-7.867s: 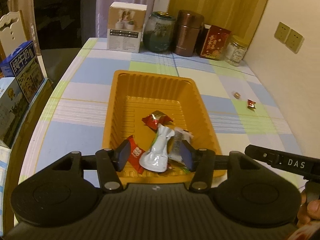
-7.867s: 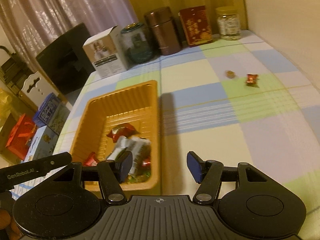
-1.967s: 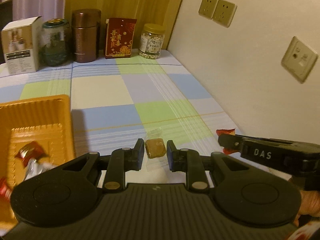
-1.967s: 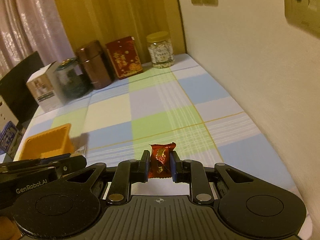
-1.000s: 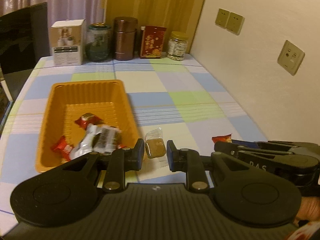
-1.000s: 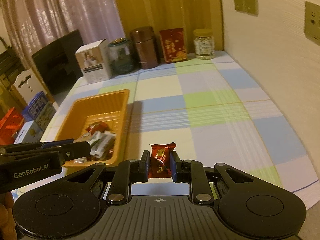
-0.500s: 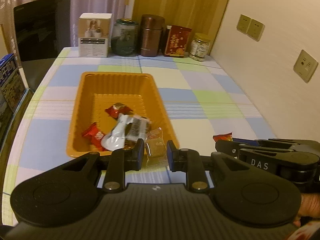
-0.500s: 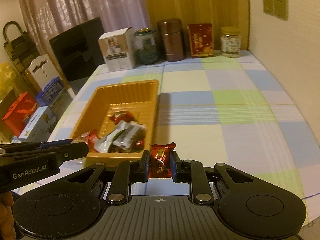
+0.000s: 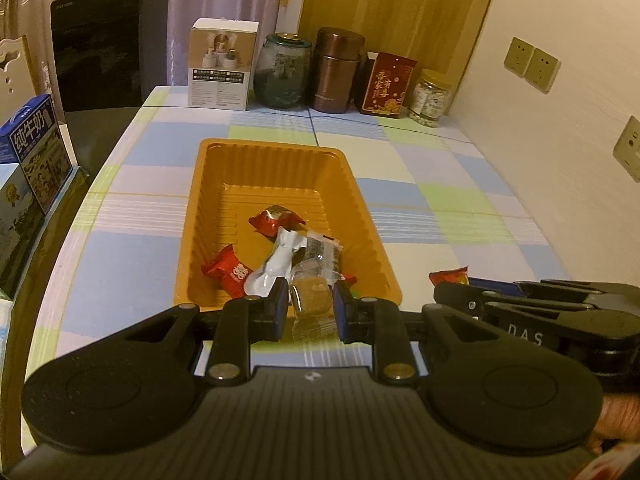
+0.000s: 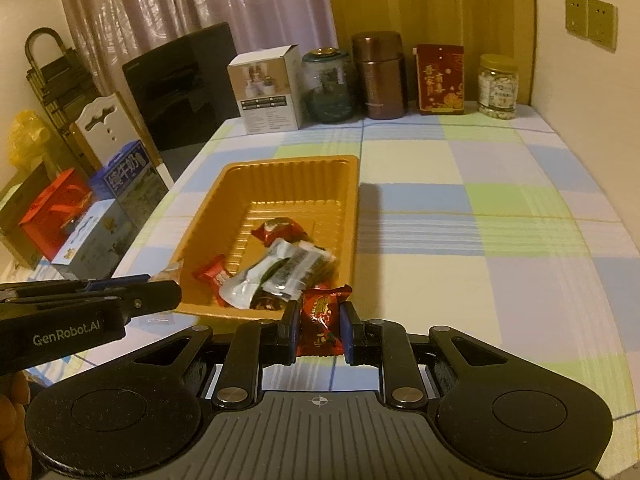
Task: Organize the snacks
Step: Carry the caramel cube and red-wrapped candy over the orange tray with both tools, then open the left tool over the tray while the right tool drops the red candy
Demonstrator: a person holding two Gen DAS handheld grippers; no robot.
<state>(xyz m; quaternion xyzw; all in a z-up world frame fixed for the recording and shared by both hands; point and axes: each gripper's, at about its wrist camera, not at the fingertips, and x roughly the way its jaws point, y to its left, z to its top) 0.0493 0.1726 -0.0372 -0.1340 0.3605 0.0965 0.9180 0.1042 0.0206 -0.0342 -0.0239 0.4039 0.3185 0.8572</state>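
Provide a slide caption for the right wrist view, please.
Right tongs clamp a red candy near the orange tray.

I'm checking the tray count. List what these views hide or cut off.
- Left wrist view: left claw and its brown candy cover the tray near edge.
- Right wrist view: silver packet hides snacks beneath.
- Left wrist view: red candy half hidden by right claw.

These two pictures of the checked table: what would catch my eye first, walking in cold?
Probably the orange plastic tray in the middle of the checked tablecloth, with several wrapped snacks at its near end. Next, the two black tools: the left tool pinches a clear-wrapped brown candy, and the right tool pinches a red-wrapped candy, both at the tray's near edge.
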